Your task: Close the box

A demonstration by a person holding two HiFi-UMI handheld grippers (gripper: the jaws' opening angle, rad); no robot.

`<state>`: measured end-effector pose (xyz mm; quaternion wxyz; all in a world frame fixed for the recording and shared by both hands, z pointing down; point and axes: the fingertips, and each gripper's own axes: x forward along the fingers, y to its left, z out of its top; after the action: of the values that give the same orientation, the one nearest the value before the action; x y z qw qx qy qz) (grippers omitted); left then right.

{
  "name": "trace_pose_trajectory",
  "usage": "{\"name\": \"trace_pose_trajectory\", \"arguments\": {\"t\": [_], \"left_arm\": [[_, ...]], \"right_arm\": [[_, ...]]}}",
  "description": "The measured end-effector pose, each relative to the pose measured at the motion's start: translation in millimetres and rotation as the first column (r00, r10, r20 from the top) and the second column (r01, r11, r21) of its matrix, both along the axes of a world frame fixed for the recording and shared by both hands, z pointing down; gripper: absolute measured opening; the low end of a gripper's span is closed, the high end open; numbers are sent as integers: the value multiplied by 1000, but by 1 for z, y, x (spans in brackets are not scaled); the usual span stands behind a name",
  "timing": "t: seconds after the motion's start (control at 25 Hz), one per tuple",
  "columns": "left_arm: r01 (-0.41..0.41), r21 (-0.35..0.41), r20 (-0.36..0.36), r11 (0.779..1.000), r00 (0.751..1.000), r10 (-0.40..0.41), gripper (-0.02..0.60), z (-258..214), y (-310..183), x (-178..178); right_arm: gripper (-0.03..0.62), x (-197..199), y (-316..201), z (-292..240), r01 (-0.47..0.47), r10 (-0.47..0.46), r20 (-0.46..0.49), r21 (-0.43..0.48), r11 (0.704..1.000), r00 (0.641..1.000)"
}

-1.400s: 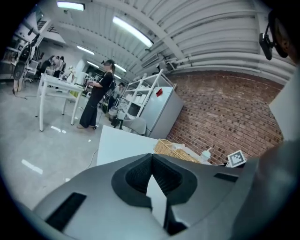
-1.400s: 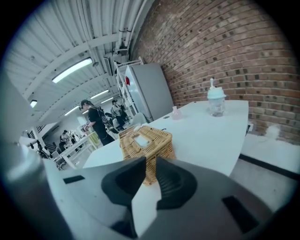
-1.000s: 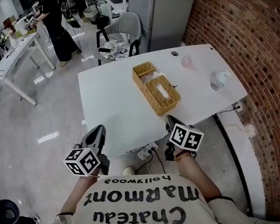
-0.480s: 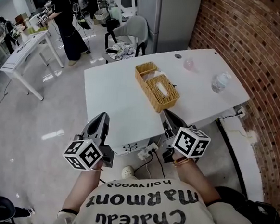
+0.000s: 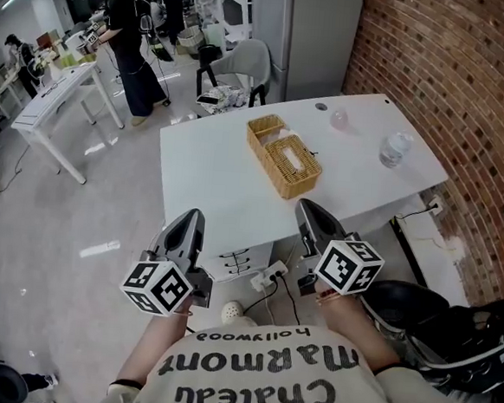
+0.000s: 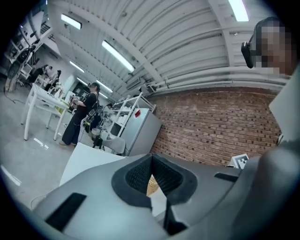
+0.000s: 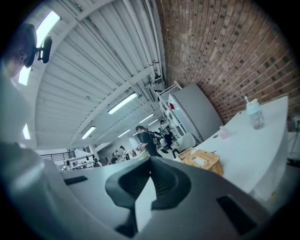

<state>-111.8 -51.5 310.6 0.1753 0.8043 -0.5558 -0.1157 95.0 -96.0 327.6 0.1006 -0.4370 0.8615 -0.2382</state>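
Plainly tan woven box [image 5: 291, 165] has slotted top; left gripper [image 5: 193, 218], right gripper [image 5: 309, 209] jaws together.

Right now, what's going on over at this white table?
A person stands at the near edge of the white table with a two-jaw gripper in each hand. The left gripper and the right gripper are both shut, empty and touching nothing. The rectangular woven wicker box sits mid-table and looks open, its two halves side by side. A clear plastic bottle stands further right, towards the brick wall.
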Motion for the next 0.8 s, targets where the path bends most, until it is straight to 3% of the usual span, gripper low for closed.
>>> {"name": "trace_pose_trajectory", "arguments": {"t": [0.36,0.8], "left_arm": [[11,-24,-30,1000,999,-12,2,11,25,3],[19,-40,-40,999,999,-20,2,20,36,3]], "right_arm": [[3,4,24,14,-4,2,-86,-19,1000,996],[3,1,32,21,18,-21,-100,-31,999,995]]}}
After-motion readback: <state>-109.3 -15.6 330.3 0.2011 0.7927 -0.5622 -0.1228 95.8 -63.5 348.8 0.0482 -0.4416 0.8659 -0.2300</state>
